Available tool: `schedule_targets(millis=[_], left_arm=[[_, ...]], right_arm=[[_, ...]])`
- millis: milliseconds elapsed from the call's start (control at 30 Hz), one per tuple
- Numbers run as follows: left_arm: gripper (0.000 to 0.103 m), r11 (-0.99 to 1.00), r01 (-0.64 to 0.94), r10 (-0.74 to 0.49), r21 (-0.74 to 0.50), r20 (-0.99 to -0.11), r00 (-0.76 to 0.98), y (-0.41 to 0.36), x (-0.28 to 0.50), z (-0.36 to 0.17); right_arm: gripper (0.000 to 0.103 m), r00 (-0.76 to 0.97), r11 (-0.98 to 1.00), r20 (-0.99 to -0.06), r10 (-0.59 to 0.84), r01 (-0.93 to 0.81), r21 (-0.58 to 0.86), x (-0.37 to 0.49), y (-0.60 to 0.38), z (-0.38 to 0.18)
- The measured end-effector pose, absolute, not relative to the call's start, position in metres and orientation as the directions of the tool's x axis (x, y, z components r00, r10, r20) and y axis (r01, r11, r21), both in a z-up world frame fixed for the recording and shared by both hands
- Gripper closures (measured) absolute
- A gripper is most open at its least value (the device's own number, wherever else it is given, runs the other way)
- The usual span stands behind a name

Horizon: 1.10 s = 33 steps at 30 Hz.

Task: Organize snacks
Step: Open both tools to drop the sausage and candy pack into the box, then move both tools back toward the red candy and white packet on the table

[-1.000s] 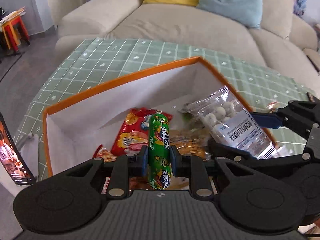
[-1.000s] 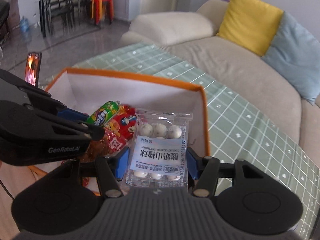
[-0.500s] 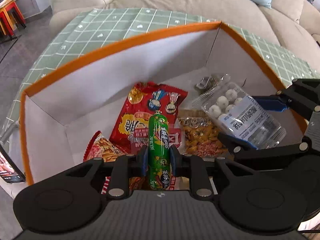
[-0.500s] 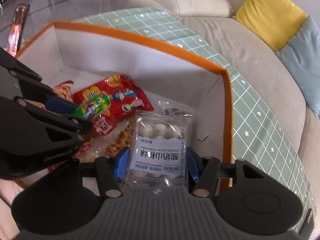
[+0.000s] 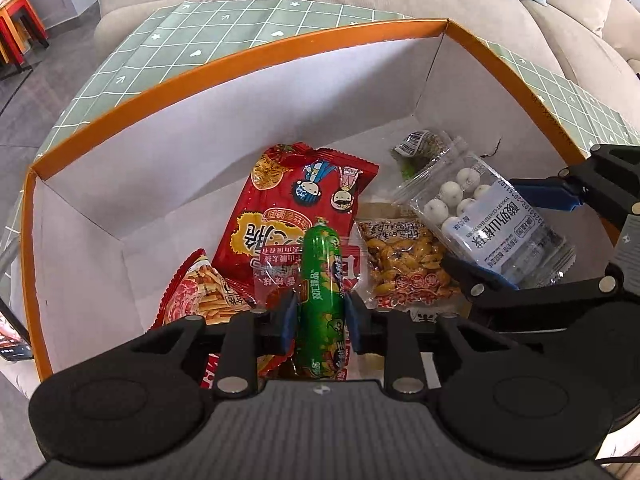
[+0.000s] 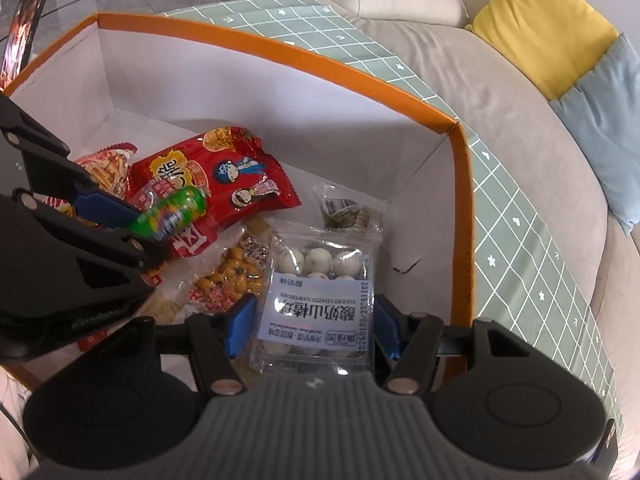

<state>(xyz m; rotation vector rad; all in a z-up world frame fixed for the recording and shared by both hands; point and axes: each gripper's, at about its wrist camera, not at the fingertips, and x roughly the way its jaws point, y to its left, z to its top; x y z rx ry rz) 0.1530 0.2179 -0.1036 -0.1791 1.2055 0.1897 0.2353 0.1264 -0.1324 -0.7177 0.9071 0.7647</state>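
An orange-rimmed white box (image 5: 240,52) holds several snack packs, among them a large red bag (image 5: 288,200) and a clear pack of yellow beans (image 5: 404,264). My left gripper (image 5: 320,320) is shut on a green sausage stick (image 5: 322,280), held inside the box above the red bag. My right gripper (image 6: 312,320) is shut on a clear pack of white hawthorn balls (image 6: 316,292), inside the box near its right wall. Each gripper shows in the other's view: the right one (image 5: 560,208), the left one (image 6: 132,220).
The box (image 6: 280,52) stands on a green checked tablecloth (image 5: 240,28). A beige sofa (image 6: 520,120) with yellow and blue cushions lies beyond. A phone (image 6: 24,36) stands left of the box. A small green packet (image 5: 420,148) lies at the box's far corner.
Both grippers have moved down from above the rim into the box, still holding the sausage and the hawthorn ball pack.
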Motion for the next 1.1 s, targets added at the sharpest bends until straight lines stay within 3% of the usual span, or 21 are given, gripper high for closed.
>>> schedule_targets(millis=[100, 233, 367, 500, 567, 900, 1100], left_arm=[[0.054, 0.969, -0.246, 0.057, -0.034, -0.933, 0.354, 0.218, 0.153, -0.101], [0.038, 0.967, -0.251, 0.069, -0.029, -0.925, 0.374, 0.215, 0.152, -0.093], [0.031, 0.971, -0.238, 0.079, -0.019, -0.915, 0.397, 0.209, 0.150, -0.083], [0.029, 0.972, -0.234, 0.110, 0.009, -0.900, 0.421, 0.202, 0.145, -0.072], [0.029, 0.973, -0.230, 0.108, 0.005, -0.891, 0.440, 0.197, 0.141, -0.067], [0.029, 0.977, -0.207, 0.173, 0.055, -0.775, 0.608, 0.154, 0.118, -0.033], [0.029, 0.993, -0.106, 0.107, 0.042, -0.669, 0.735, 0.114, 0.099, -0.012]], right_arm=[[0.041, 0.424, 0.515, -0.866, 0.263, -0.821, -0.246, 0.231, 0.124, -0.130], [0.029, 0.468, 0.491, -0.844, 0.263, -0.817, -0.301, 0.224, 0.123, -0.123], [0.024, 0.487, 0.490, -0.830, 0.270, -0.812, -0.317, 0.220, 0.117, -0.112], [0.019, 0.489, 0.513, -0.819, 0.299, -0.807, -0.294, 0.215, 0.103, -0.098], [0.012, 0.513, 0.541, -0.805, 0.299, -0.786, -0.300, 0.212, 0.095, -0.090], [0.012, 0.686, 0.690, -0.656, 0.315, -0.640, -0.338, 0.184, 0.023, -0.057], [0.012, 0.772, 0.839, -0.577, 0.266, -0.480, -0.256, 0.177, -0.039, -0.054]])
